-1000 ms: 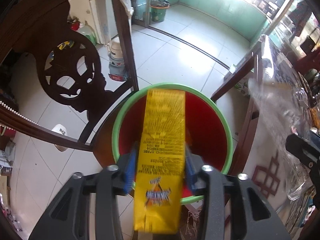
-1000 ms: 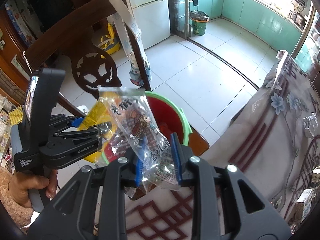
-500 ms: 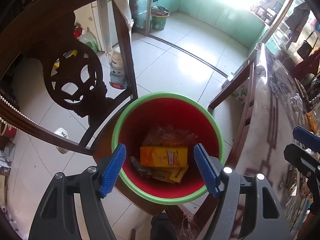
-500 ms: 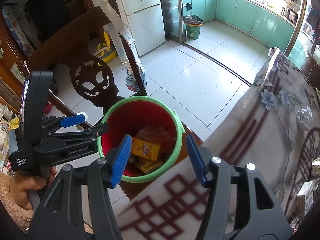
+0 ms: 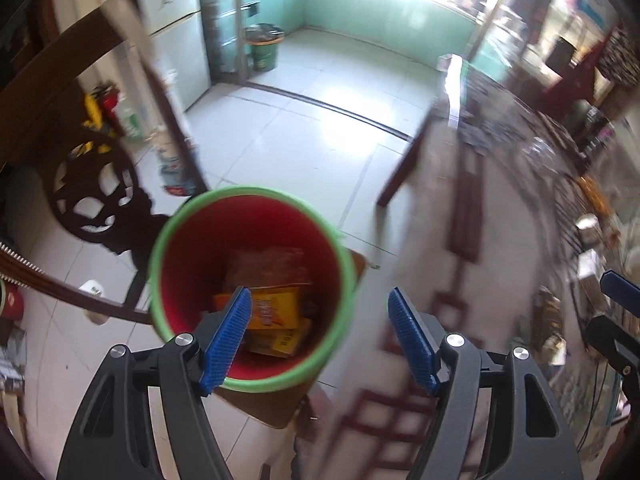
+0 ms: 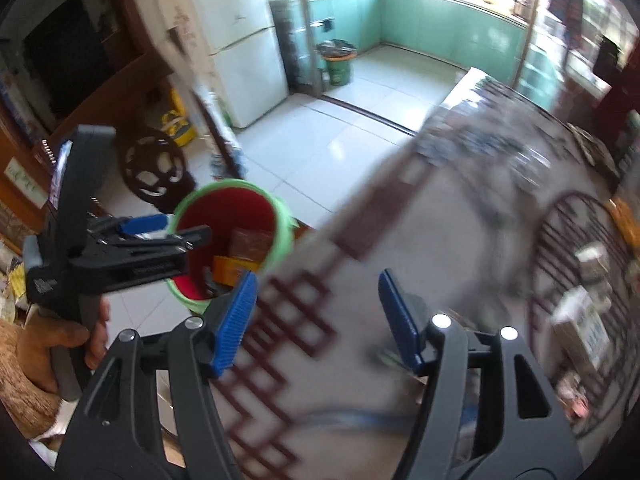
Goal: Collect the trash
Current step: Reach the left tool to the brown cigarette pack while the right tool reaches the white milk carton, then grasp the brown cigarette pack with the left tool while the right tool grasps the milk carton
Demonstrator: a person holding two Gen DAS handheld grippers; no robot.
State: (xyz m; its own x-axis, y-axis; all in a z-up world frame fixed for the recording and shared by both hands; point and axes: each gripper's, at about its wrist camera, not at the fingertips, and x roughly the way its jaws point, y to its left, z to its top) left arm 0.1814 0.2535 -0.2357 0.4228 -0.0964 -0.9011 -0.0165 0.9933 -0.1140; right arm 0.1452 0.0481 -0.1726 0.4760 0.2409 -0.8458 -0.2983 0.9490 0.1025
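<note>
Red bucket, green rim; yellow packets inside.

Yellow wrappers lie inside the green-rimmed red bin.

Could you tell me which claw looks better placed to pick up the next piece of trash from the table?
Probably the right claw: empty, jaws opening, already over the tablecloth, while the left claw is open beside the red bin.

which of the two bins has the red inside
The near bin, green-rimmed and holding wrappers, just past the left gripper. The far bin by the kitchen doorway is green outside with an orange rim.
</note>
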